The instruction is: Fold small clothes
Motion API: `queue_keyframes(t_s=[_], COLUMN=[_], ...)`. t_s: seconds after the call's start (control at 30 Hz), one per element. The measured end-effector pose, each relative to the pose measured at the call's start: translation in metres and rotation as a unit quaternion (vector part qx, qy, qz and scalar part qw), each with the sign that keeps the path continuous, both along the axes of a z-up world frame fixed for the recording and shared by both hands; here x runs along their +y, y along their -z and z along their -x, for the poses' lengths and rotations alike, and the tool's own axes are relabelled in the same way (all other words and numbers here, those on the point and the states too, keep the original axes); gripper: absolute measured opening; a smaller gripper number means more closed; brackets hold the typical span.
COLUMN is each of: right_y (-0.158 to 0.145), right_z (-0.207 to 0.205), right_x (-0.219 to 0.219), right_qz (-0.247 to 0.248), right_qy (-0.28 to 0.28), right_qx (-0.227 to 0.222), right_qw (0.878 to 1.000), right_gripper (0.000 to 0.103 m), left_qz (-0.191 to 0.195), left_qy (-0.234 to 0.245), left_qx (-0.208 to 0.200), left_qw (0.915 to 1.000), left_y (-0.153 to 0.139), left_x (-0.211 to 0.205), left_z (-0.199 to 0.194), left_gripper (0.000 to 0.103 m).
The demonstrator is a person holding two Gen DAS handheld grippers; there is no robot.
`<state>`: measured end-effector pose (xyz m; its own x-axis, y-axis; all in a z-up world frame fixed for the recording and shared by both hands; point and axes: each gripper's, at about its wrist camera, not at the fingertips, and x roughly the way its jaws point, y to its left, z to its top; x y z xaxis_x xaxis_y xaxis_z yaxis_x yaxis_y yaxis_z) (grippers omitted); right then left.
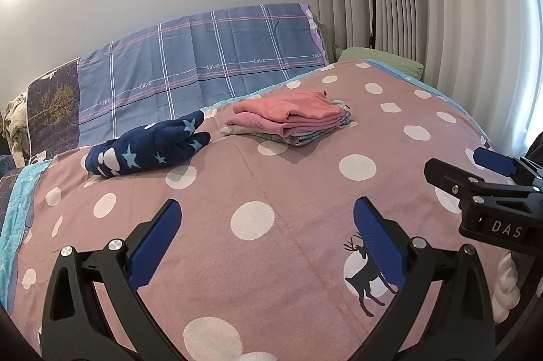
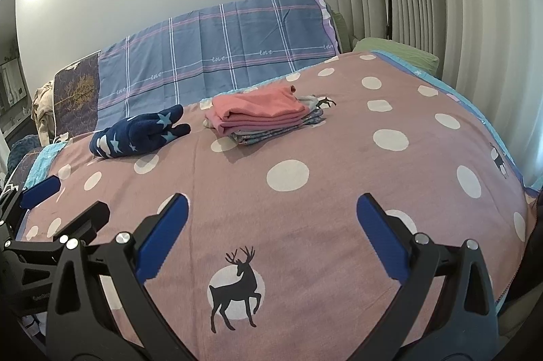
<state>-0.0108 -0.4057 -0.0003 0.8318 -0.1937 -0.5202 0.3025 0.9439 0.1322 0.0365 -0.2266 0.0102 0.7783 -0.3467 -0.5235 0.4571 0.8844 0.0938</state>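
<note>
While both grippers hang empty near the bed's front, left gripper (image 1: 266,238) and right gripper (image 2: 271,235) spread wide; folded stack (image 1: 292,120) sits far; navy starred garment (image 1: 149,145) far left, likely next.

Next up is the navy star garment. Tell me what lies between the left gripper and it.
Nothing visible: only bare polka-dot bedspread lies between the open left gripper and the navy star garment.

A stack (image 1: 292,120) of clothes is set on the bed (image 1: 305,191) at twelve o'clock; a bundle (image 1: 149,147) is laid at ten.
</note>
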Motion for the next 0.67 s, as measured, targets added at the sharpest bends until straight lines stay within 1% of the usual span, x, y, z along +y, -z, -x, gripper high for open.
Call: queue_keyframes(t_s=[0.67], right_y=[0.005], right_z=[-0.0003], right_x=[0.0024], right_qz=[0.003], right_qy=[-0.005], right_qx=[0.01], right_qw=[1.0], right_gripper=[0.101], left_qz=[0.0], left_qy=[0.002], left_qx=[0.007], left_qw=[1.0], left_y=[0.005], left_x=[-0.0008], left_z=[0.0003], left_gripper=[0.102])
